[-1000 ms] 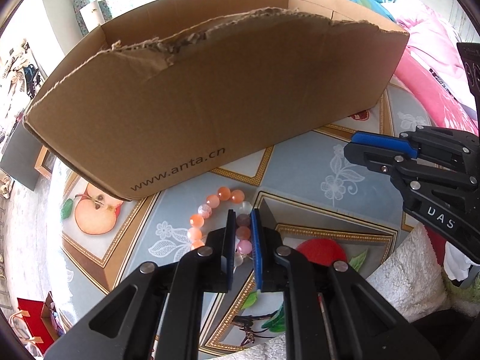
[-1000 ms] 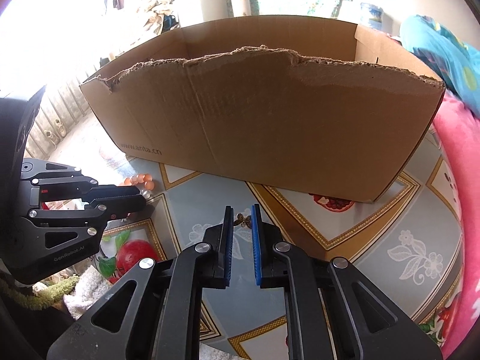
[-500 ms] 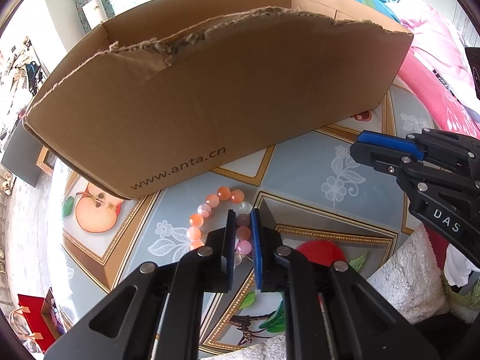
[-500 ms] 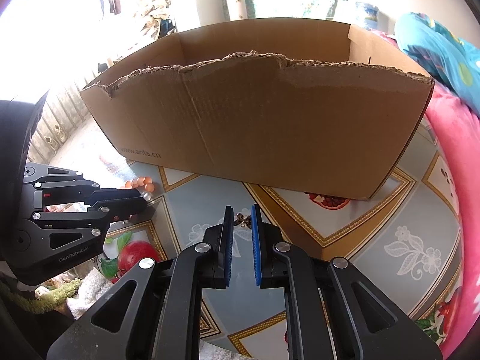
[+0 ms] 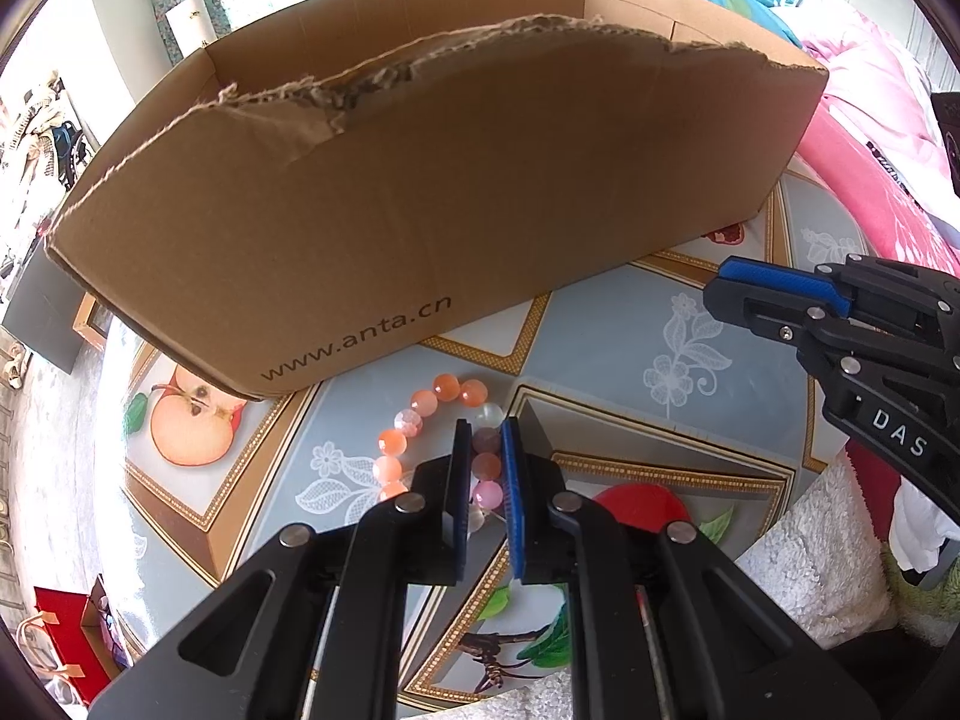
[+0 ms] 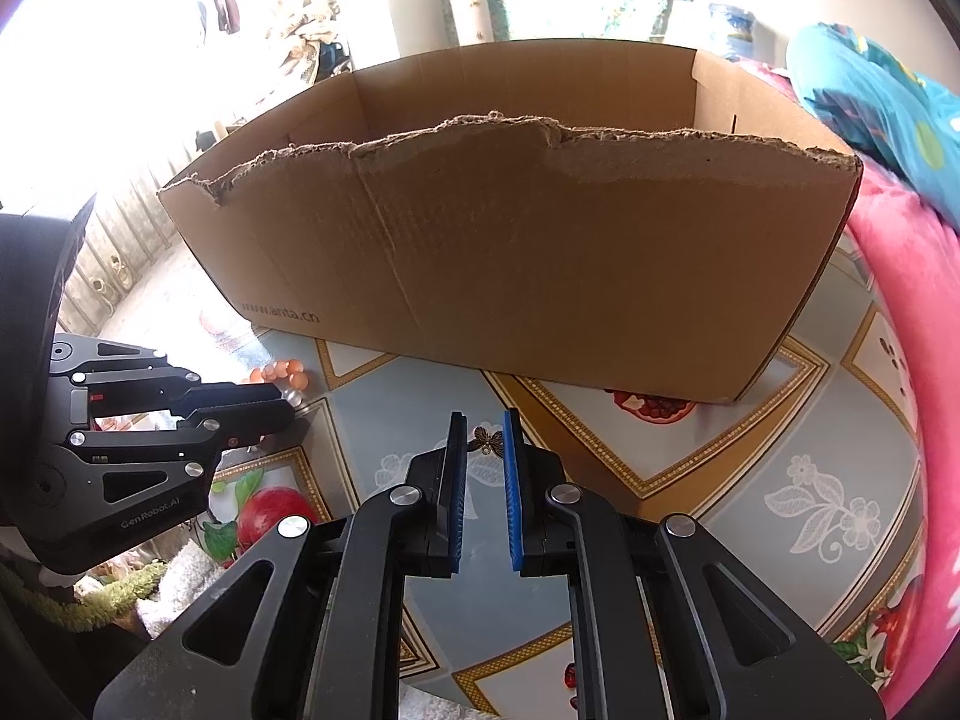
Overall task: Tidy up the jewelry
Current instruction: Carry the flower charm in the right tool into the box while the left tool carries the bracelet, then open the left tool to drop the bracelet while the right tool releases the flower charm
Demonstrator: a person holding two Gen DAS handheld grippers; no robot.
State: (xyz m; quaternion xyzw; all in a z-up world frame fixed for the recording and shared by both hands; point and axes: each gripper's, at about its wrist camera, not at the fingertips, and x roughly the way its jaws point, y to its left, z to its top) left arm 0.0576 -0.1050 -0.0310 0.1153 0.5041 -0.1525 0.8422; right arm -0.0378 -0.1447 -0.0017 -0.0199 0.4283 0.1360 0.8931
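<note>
Left claw [image 5: 485,474] stays pinched on the bead bracelet [image 5: 420,420] (barely lifted), right claw [image 6: 485,468] slightly parted above a small charm [image 6: 487,440]; cardboard box [image 5: 420,192] awaits.

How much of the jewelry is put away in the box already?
None that the pictures show: the inside of the cardboard box is hidden. In hand: the left gripper is shut on the bead bracelet, which lies on the tablecloth in front of the box. Left: moving that bracelet, then the small butterfly charm lying just past the right gripper, which holds nothing.
</note>
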